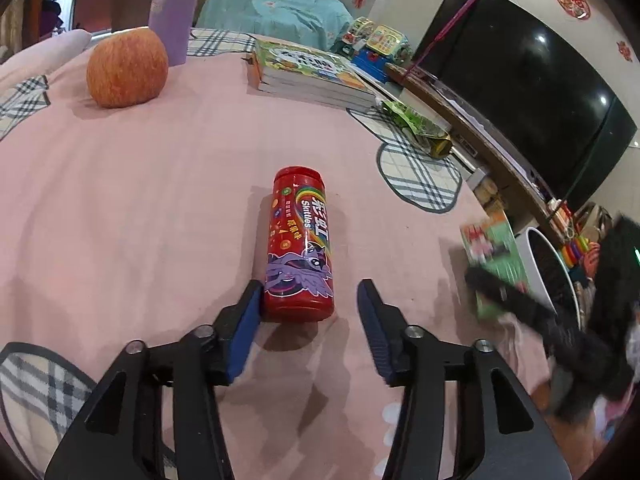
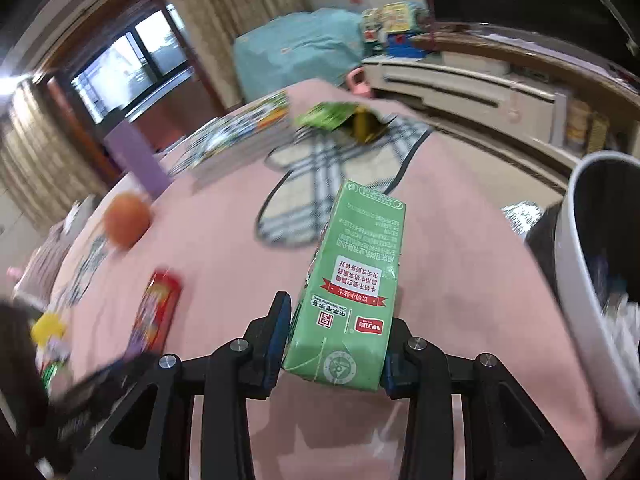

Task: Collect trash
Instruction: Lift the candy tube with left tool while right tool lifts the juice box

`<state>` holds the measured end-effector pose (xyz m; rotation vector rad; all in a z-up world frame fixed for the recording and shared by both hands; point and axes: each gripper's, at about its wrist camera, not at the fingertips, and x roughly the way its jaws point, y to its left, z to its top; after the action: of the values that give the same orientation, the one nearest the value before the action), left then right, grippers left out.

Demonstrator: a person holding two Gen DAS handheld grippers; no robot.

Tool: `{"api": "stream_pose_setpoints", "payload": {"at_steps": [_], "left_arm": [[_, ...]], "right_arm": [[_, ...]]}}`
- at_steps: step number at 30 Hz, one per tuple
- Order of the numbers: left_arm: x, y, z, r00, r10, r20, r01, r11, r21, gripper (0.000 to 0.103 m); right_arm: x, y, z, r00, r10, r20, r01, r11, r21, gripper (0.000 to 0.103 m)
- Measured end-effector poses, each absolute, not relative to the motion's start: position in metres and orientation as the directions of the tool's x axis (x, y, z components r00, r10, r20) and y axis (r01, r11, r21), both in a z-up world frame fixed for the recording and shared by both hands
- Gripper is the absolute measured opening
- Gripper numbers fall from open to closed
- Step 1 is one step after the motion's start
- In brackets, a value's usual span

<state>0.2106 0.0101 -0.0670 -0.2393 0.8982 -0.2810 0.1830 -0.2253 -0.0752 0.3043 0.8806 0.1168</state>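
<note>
A red Skittles can (image 1: 298, 240) lies on its side on the pink tablecloth (image 1: 140, 208). My left gripper (image 1: 311, 288) is open around the can's near end: the left pad sits against its side and the right pad stands clear of it. My right gripper (image 2: 338, 320) is shut on a green drink carton (image 2: 352, 280), a pad pressing each side, held just above the cloth. In the left wrist view the carton (image 1: 496, 256) and the right gripper (image 1: 520, 304) show blurred at the right. The can (image 2: 156, 312) lies to the carton's left.
A white trash bin (image 2: 592, 280) stands just off the table's right edge (image 1: 536, 248). Farther back lie an open green wrapper (image 1: 416, 120), a stack of books (image 1: 308, 76), an apple (image 1: 127, 68) and a purple cylinder (image 1: 176, 8). A TV cabinet (image 2: 460, 80) runs behind.
</note>
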Motion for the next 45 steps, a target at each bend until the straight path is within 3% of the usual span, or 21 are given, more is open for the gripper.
{"api": "stream_pose_setpoints", "payload": {"at_steps": [3, 15, 21, 23, 26, 36, 45], "left_arm": [[0.213, 0.013, -0.066, 0.604, -0.293, -0.741, 0.095, 0.950, -0.298, 0.061], [0.232, -0.009, -0.069, 0.608, -0.168, -0.776, 0.098, 0.986, -0.136, 0.060], [0.228, -0.016, -0.069, 0.614, -0.156, -0.773, 0.125, 0.987, -0.101, 0.037], [0.226, -0.019, -0.069, 0.615, -0.156, -0.773, 0.132, 0.987, -0.094, 0.035], [0.221, -0.023, -0.067, 0.611, -0.158, -0.776, 0.151, 0.985, -0.081, 0.034], [0.179, -0.046, -0.061, 0.567, -0.270, -0.778, 0.229, 0.959, -0.166, 0.034], [0.146, -0.069, -0.056, 0.554, -0.299, -0.777, 0.282, 0.945, -0.163, 0.034]], "right_arm": [[0.166, -0.217, -0.075, 0.630, 0.226, -0.743, -0.019, 0.961, 0.276, 0.038], [0.163, -0.229, -0.074, 0.661, 0.235, -0.713, 0.012, 0.946, 0.323, 0.045], [0.166, -0.237, -0.075, 0.665, 0.253, -0.703, 0.035, 0.929, 0.368, 0.051], [0.166, -0.238, -0.074, 0.667, 0.261, -0.698, 0.028, 0.927, 0.374, 0.050], [0.164, -0.236, -0.072, 0.668, 0.255, -0.699, 0.018, 0.934, 0.358, 0.040], [0.137, -0.241, -0.054, 0.699, 0.213, -0.683, -0.008, 0.957, 0.290, 0.032], [0.105, -0.258, -0.056, 0.701, 0.194, -0.687, 0.020, 0.957, 0.291, 0.032]]}}
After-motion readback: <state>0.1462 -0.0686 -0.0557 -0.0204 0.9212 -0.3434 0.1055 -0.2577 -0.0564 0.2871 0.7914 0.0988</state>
